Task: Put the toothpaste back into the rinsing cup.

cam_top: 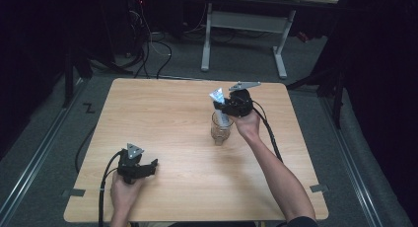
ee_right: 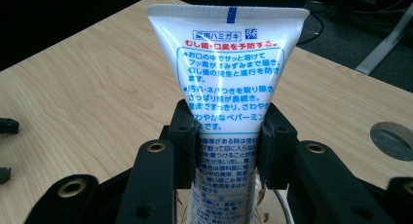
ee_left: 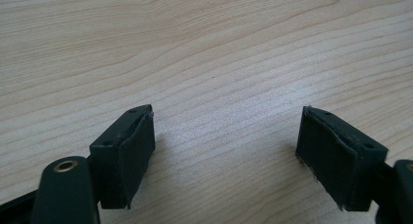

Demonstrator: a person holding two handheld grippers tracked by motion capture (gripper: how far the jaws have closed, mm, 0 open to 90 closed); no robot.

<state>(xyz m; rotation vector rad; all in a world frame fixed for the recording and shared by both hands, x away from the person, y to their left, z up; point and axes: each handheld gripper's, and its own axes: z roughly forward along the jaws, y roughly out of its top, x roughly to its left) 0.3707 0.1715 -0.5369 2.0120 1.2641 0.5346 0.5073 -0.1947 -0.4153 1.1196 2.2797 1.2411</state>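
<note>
The pale wooden table (cam_top: 172,118) with rounded corners takes up most of the floor space. Toward two o'clock from its middle stands a clear, patterned drinking glass (cam_top: 220,131), with a white plastic toothpaste tube (ee_right: 229,78) printed in blue and red Japanese text standing upright in it, crimped end at twelve o'clock. The black right gripper (ee_right: 228,146) pinches the tube across its middle, one pad on each edge. Down at seven o'clock, well apart from the glass, the black left gripper (ee_left: 226,151) sits low over bare wood, jaws spread wide around nothing.
</note>
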